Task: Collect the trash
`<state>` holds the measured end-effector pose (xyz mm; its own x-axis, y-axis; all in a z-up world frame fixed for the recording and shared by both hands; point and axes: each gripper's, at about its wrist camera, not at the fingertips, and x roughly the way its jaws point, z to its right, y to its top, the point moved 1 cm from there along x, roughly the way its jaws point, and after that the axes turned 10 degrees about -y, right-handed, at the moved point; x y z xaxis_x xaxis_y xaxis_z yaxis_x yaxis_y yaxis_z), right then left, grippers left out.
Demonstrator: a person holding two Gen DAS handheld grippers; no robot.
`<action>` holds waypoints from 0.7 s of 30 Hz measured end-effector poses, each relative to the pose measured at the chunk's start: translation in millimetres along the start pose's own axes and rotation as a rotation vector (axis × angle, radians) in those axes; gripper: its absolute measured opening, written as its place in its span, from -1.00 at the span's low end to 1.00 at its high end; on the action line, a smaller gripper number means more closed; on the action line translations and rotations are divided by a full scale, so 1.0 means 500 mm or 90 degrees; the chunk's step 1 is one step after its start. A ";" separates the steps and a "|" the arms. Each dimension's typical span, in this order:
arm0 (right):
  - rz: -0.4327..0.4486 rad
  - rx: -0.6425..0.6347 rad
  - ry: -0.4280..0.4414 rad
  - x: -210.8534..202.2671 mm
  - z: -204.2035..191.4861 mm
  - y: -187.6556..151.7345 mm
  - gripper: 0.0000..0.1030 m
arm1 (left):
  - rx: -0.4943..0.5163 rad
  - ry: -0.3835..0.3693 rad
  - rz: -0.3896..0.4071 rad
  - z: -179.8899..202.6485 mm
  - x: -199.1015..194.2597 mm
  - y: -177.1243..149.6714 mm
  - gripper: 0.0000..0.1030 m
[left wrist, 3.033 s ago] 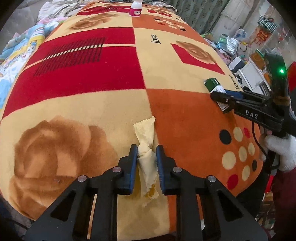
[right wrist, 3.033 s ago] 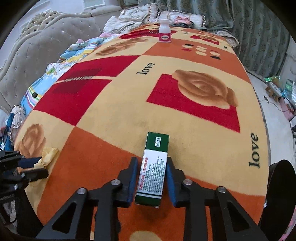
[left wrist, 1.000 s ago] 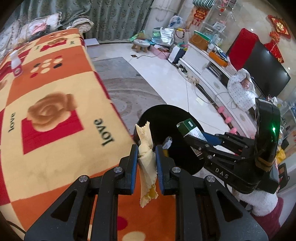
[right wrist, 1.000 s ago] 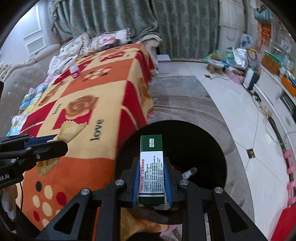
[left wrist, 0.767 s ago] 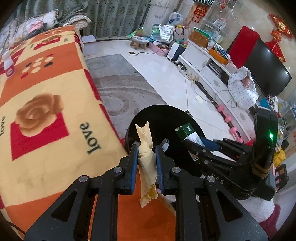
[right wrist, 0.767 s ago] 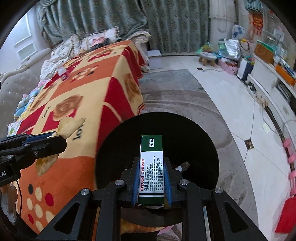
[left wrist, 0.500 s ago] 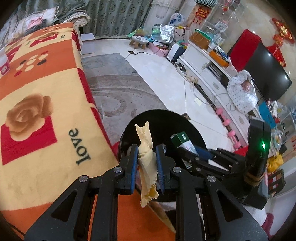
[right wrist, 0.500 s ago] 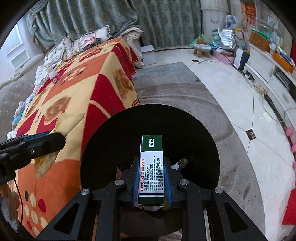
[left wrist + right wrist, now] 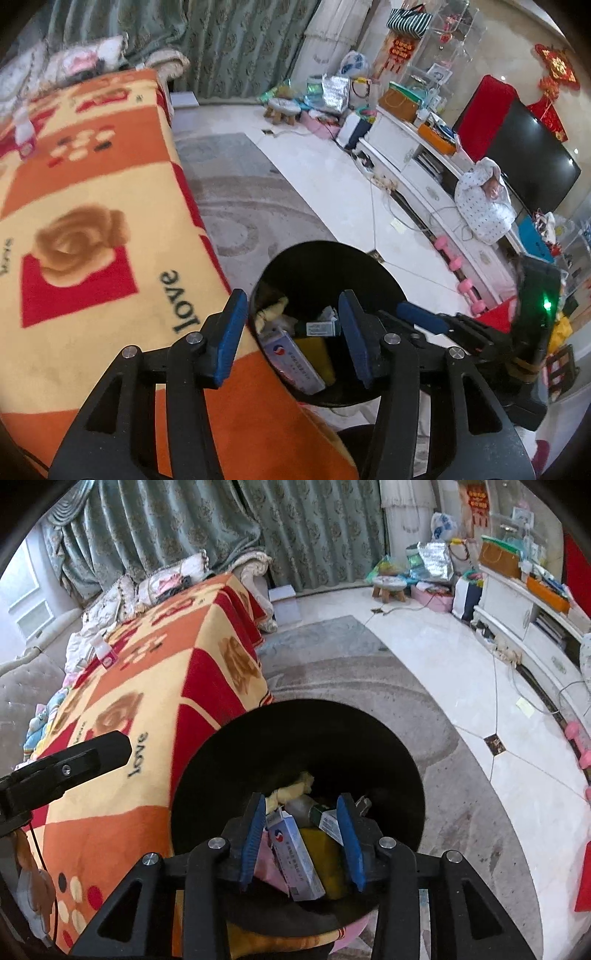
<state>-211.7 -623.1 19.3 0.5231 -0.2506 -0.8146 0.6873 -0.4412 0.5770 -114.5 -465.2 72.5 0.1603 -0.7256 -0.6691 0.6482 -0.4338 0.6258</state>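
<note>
Now hovering over the round black trash bin (image 9: 384,273), both tools: left gripper (image 9: 291,332) and right gripper (image 9: 301,834), each pointing steeply down into the bin's mouth. Jaws of the left gripper having just been opening, standing fairly wide, blue pads apart, nothing between them. Jaws of the right gripper likewise having just been opening, narrower than the left pair, gripping nothing.

Lying below and beyond the left gripper's fingertips, inside the bin: the crumpled pale-yellow wrapper (image 9: 271,312), resting near the bin's left wall, just past the left pad. Lying below the gap of the right gripper, nearer its right pad: the green-and-white cardboard box (image 9: 327,821), tilted among the other rubbish, clear of both pads. Seen from the left gripper, that same box (image 9: 321,328) sitting just inside its right pad, deeper in the bin.

Also filling the bin beneath both tools: a white carton with a red-and-blue round logo (image 9: 295,853), slanting toward the camera, and a flat yellow packet (image 9: 325,853) beside it.

Flanking the bin, to the left of both grippers: the orange, red and cream patterned blanket (image 9: 92,229) with rose shapes and the word "love". Standing far off on that blanket, well apart from both tools: a small white bottle with a pink label (image 9: 105,653).
</note>
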 end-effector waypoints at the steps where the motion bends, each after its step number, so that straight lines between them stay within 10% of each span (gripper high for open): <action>1: 0.010 0.001 -0.004 -0.013 -0.001 -0.001 -0.24 | 0.007 0.011 0.007 0.006 -0.013 -0.003 -0.03; 21: 0.188 0.008 -0.077 -0.252 -0.063 -0.001 0.16 | 0.082 0.082 0.149 0.037 -0.235 -0.052 -0.03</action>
<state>-262.2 -564.4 123.7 0.6347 -0.4695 -0.6137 0.5077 -0.3453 0.7893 -164.2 -378.5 142.3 0.3926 -0.7440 -0.5406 0.4843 -0.3324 0.8093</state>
